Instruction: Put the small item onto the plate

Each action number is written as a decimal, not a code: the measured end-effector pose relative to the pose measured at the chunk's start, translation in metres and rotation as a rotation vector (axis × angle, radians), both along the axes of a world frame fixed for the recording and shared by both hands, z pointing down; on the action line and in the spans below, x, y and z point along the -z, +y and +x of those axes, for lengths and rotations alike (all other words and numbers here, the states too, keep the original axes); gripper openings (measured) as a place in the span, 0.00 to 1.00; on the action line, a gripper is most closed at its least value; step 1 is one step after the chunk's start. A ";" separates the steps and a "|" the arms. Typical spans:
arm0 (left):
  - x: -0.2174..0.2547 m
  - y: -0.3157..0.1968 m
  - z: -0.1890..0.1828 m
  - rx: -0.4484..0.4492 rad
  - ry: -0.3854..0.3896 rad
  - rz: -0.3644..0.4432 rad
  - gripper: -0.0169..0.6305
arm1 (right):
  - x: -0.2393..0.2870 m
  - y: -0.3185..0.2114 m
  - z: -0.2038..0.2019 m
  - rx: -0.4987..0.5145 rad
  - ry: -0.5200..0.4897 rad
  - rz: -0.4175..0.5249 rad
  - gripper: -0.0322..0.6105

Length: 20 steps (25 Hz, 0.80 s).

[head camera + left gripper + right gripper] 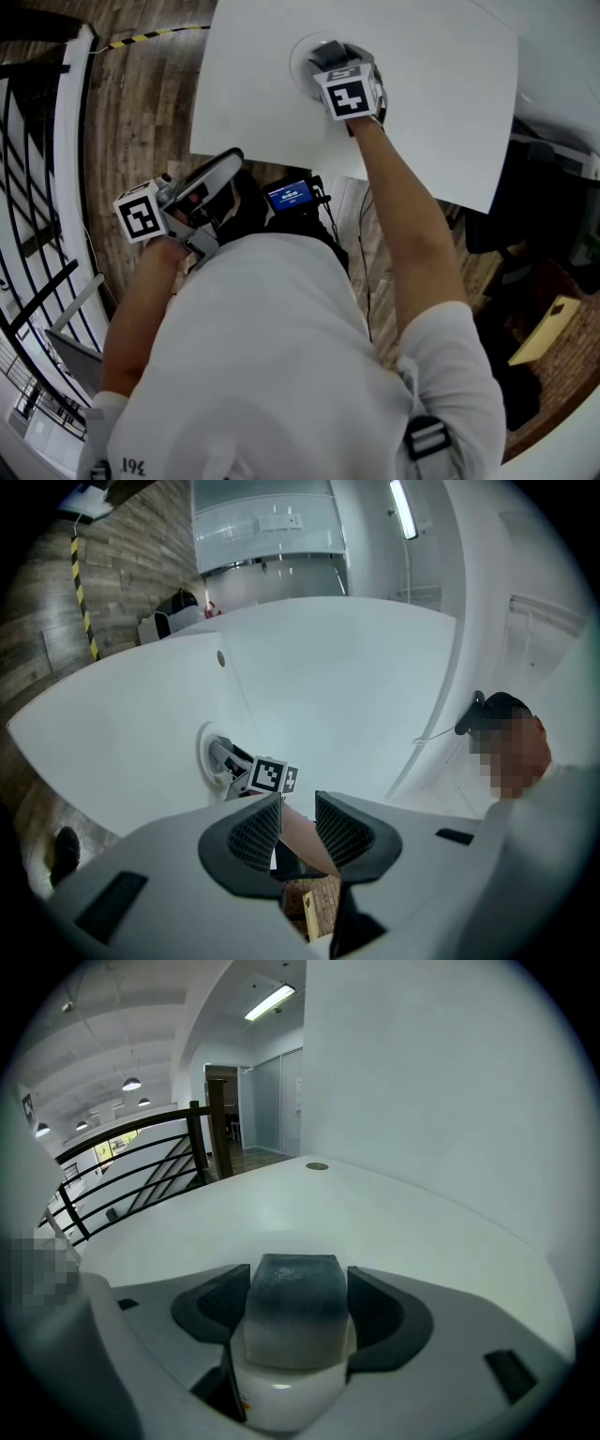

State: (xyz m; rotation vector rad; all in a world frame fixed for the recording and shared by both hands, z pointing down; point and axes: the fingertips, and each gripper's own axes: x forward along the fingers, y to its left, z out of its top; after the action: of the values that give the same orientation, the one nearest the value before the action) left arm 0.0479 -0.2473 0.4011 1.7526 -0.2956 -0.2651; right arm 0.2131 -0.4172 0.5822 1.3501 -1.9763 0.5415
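Placement step: item at the plate, release pending.
On the tabletop (441, 103), the plate (302, 54) lies under the right tool (330, 56), which pinches the grey item (295, 1307). The next move probably calls for lowering, then spreading the jaws. The left tool (298, 829) is spread and empty. Item-to-plate contact is hidden.

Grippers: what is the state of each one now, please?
Left gripper: open, holding nothing.
Right gripper: closed on the small dark item.
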 end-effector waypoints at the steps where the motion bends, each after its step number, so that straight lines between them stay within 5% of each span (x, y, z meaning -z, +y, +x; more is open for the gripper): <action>1: 0.000 0.000 0.000 0.000 0.001 0.000 0.21 | 0.000 0.000 0.000 0.000 0.001 0.002 0.55; 20: 0.000 0.001 0.000 -0.007 0.006 0.010 0.21 | 0.002 0.001 0.001 0.018 0.007 -0.006 0.55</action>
State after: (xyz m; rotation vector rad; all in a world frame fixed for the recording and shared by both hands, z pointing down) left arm 0.0478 -0.2467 0.4014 1.7621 -0.2846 -0.2671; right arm 0.2141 -0.4158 0.5807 1.3278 -1.9780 0.5327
